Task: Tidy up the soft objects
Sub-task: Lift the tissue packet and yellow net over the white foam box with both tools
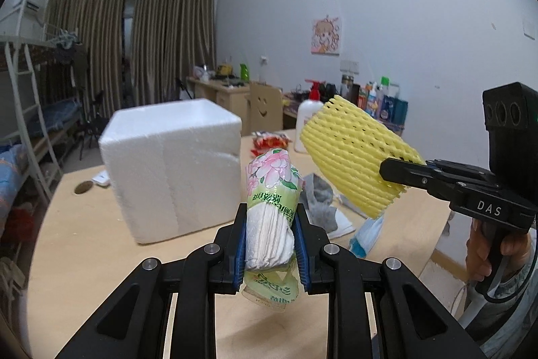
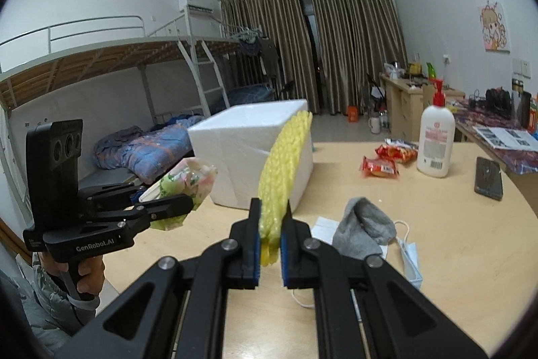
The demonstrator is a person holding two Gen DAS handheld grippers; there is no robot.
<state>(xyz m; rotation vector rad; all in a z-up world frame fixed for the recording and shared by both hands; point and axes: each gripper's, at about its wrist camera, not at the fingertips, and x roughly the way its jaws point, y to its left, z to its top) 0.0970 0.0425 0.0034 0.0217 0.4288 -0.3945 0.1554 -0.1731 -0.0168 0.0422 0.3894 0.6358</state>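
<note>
My left gripper [image 1: 269, 214] is shut on a tissue pack [image 1: 270, 207] with a pink-flower green wrapper, held above the table; it also shows in the right wrist view [image 2: 183, 182]. My right gripper [image 2: 270, 211] is shut on a yellow foam fruit net [image 2: 284, 167], held in the air right of the tissue pack; the net shows in the left wrist view [image 1: 356, 157]. A white foam box [image 1: 171, 167] stands on the wooden table [image 1: 84, 258] ahead. A grey sock [image 2: 364, 229] and a blue face mask [image 2: 412, 261] lie on the table.
A white lotion bottle [image 2: 435, 137] with a red pump, red snack packets [image 2: 380, 165] and a black phone [image 2: 489, 179] lie at the table's far right. White paper [image 2: 322, 227] lies under the sock. Bunk beds [image 2: 101, 56] stand left, a cluttered desk [image 2: 497, 120] right.
</note>
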